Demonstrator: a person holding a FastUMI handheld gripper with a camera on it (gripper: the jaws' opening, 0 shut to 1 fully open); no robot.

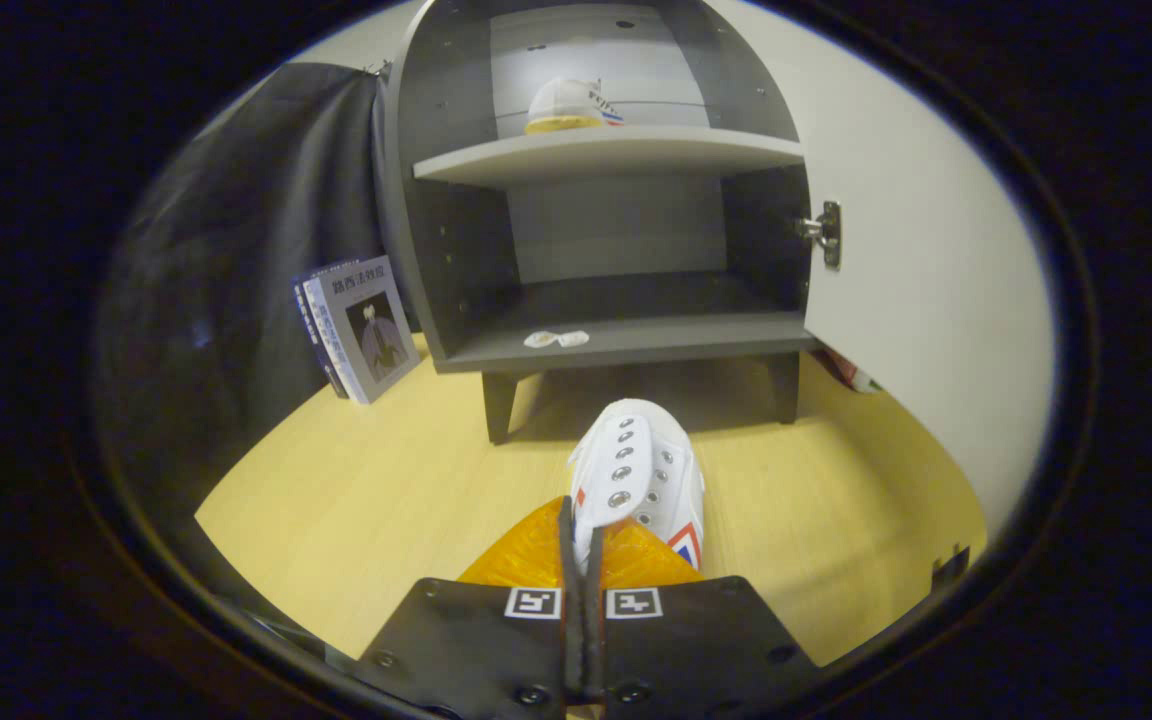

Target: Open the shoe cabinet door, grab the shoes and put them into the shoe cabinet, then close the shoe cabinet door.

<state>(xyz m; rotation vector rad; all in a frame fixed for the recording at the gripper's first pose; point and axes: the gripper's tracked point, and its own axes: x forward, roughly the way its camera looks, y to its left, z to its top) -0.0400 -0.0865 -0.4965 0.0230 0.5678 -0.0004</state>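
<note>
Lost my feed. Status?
Gripper shut on shoe. Cabinet door open, other shoe on upper shelf. Path ahead clear.

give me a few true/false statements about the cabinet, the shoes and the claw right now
1. The shoe cabinet door stands open. True.
2. The upper shelf is bare. False: a white shoe on the shelf sits on it.
3. The claw is shut on a white shoe in the claw, whose toe points toward the cabinet. True.
4. The held shoe already rests on the lower shelf. False: it is outside the cabinet, over the wooden floor.
5. Books lean beside the cabinet's left side. True.
6. The lower shelf holds a shoe. False: only a small white scrap lies at its front edge.
</note>
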